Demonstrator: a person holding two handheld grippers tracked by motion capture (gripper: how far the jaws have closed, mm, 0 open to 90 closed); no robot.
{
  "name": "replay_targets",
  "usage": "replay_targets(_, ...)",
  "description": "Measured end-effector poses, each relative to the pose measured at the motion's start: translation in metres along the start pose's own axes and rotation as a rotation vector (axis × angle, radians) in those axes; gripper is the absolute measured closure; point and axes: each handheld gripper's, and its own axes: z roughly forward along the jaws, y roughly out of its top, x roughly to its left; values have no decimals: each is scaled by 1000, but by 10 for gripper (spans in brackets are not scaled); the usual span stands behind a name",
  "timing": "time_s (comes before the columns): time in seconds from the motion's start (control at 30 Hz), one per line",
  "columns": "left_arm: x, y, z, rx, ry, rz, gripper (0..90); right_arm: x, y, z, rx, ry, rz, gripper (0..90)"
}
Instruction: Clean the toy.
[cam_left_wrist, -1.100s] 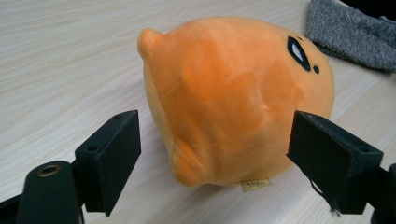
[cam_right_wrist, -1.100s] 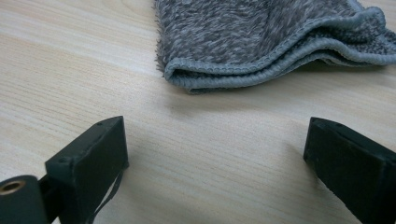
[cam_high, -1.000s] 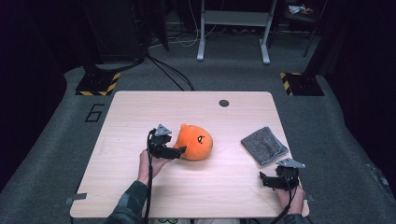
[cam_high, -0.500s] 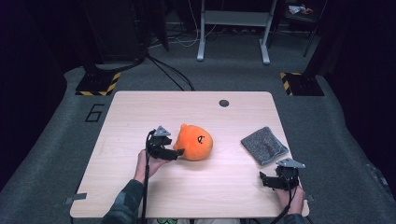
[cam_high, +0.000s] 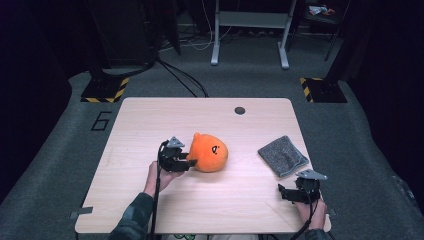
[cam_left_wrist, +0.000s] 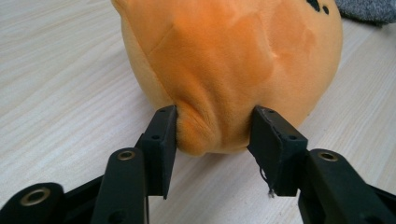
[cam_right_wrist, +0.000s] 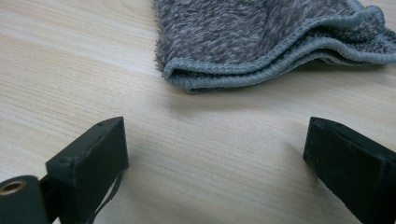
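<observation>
a pale wooden table (cam_high: 150, 130) is seen from the high view, standing on grey carpet, and every place below is told from the orange plush toy (cam_high: 210, 152) that lies near the table's middle. a small dark round spot (cam_high: 240, 110) is set in the tabletop beyond the toy, toward the far edge. a folded grey cloth (cam_high: 282, 155) is laid to the toy's right, well apart from it. the left gripper (cam_high: 187, 163) is held at the toy's left side, touching it. in the left gripper view its jaws have just been closing, and a fold of the toy's (cam_left_wrist: 224, 60) plush is pinched between them; the fabric is seen bulging and creased where the pads press in, while the toy rests on the tabletop. the right gripper (cam_high: 286, 193) is held near the table's front right corner, far right of the toy and just in front of the cloth. in the right gripper view its jaws stand wide apart with bare wood between them, and the cloth's (cam_right_wrist: 261, 42) folded edge lies ahead of them, untouched.
</observation>
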Motion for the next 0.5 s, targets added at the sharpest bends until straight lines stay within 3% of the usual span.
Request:
replay_targets(0.23, -3, -2, -1, 14, 2, 6, 650, -3, 5, -5, -13, 0, 13, 57)
replay_targets(0.37, -3, -4, -1, 19, 10, 11, 687, -2, 24, -15, -39, -20, 10, 65)
replay_targets(0.5, -2, -5, -1, 20, 9, 9, 702, -2, 49, -15, -53, -43, -29, 79)
